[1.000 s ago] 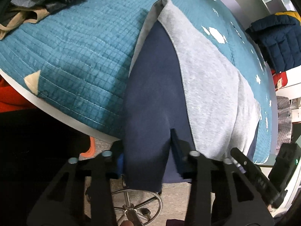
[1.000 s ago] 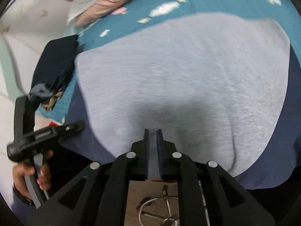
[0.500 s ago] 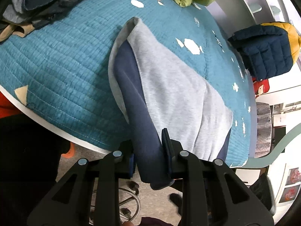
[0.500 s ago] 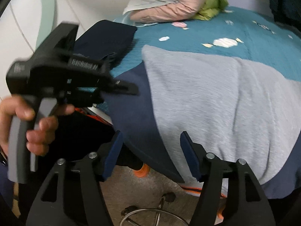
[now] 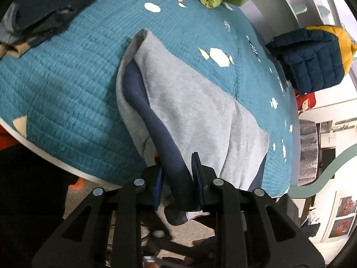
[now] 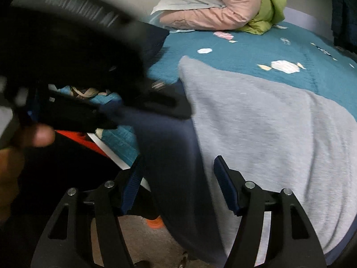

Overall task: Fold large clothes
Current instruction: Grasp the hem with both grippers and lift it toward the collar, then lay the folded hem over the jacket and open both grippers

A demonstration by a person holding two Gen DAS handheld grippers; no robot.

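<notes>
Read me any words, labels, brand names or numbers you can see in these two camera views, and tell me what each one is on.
No text here can be read.
Wall pictures at the far right of the left wrist view: red designs, too small to read.
Red item below the navy puffer jacket: a printed figure, no legible words.
Teal quilt: only white and pink shapes, no lettering.
Grey and navy garment: no label visible.

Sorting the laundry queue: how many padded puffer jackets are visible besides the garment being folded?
3: a navy-and-yellow quilted puffer jacket beyond the table's right edge, plus a pink padded jacket and lime-green padded jacket piled at the far end. Others may be hidden.
</notes>
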